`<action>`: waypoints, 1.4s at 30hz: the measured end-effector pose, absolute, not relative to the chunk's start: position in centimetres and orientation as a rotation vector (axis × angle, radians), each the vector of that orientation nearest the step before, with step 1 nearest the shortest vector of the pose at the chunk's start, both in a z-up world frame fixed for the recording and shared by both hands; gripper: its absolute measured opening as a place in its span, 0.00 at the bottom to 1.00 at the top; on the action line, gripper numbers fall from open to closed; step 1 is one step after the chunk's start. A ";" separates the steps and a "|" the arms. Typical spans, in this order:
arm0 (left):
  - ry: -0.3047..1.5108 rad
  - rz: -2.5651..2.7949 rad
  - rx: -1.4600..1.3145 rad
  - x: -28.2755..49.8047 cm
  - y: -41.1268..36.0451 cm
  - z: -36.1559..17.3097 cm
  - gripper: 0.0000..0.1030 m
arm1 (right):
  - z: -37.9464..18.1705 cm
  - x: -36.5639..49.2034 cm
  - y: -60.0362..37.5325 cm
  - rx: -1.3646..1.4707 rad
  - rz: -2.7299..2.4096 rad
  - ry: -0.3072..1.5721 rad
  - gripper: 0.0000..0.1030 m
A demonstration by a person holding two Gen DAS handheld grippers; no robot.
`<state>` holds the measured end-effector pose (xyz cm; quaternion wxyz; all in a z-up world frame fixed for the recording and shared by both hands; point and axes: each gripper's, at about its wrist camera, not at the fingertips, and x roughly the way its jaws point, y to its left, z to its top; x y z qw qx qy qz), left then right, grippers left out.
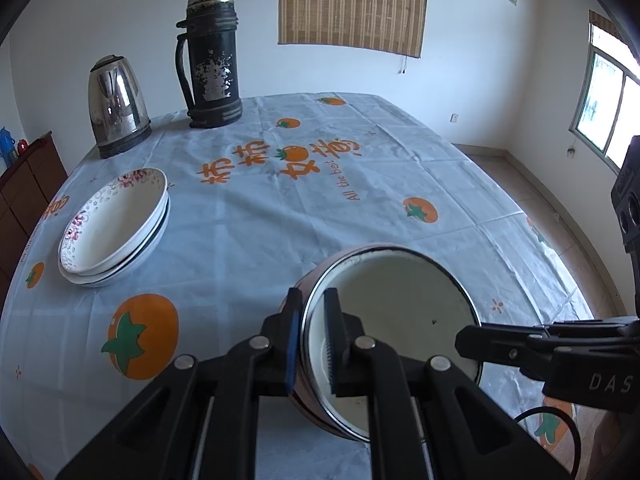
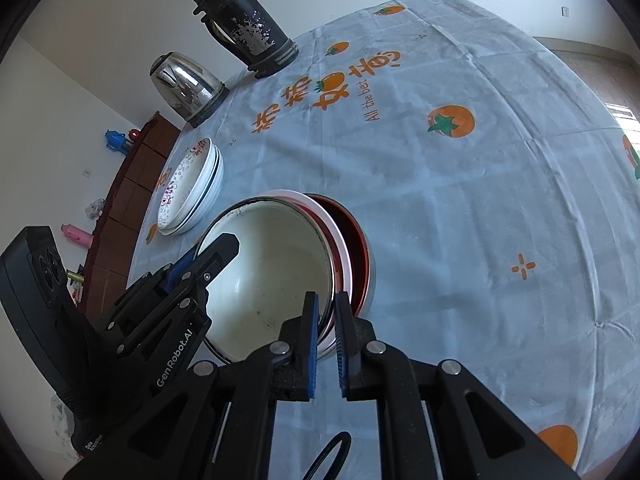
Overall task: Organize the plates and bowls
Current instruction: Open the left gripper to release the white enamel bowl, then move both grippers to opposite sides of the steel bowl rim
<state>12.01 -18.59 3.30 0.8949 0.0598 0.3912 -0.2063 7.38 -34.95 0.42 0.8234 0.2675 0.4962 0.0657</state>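
A white enamel bowl (image 1: 400, 300) (image 2: 272, 264) with a dark rim sits tilted near the table's front edge. It is nested in a white-rimmed bowl (image 2: 342, 240), which sits in a metal bowl with a red inside (image 2: 358, 248). My left gripper (image 1: 314, 320) (image 2: 212, 254) is shut on the enamel bowl's left rim, one pad inside and one outside. My right gripper (image 2: 326, 320) (image 1: 466, 340) is shut on the near right rim, where the dark and white rims pass between its pads. A stack of flowered white plates (image 1: 116, 224) (image 2: 192, 188) lies to the left.
A steel kettle (image 1: 116, 104) (image 2: 186, 88) and a worn black thermos (image 1: 212, 60) (image 2: 244, 20) stand at the far left of the light blue tablecloth (image 1: 280, 220) (image 2: 460, 200). A dark wooden cabinet (image 1: 28, 184) stands beyond the table's left edge. Bare floor lies to the right.
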 end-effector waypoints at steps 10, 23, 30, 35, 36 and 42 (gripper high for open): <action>0.745 -0.394 0.143 11.8 -18.7 4.5 0.18 | 0.2 7.4 -34.8 0.542 0.127 1.079 0.09; 0.672 -0.314 0.133 13.3 -16.6 4.8 0.50 | 1.2 7.4 -34.5 0.497 0.109 0.956 0.09; 0.688 -0.316 0.139 13.6 -17.5 3.4 0.49 | 1.5 7.1 -34.6 0.459 0.073 0.908 0.09; 0.696 -0.287 0.148 14.1 -17.7 2.6 0.50 | 2.2 7.6 -34.6 0.422 0.043 0.827 0.09; 0.699 -0.280 0.151 14.2 -17.8 2.4 0.50 | 2.2 7.9 -34.4 0.415 0.040 0.818 0.09; 0.707 -0.260 0.167 14.6 -17.9 1.9 0.51 | 1.0 9.7 -33.5 0.401 0.026 0.814 0.09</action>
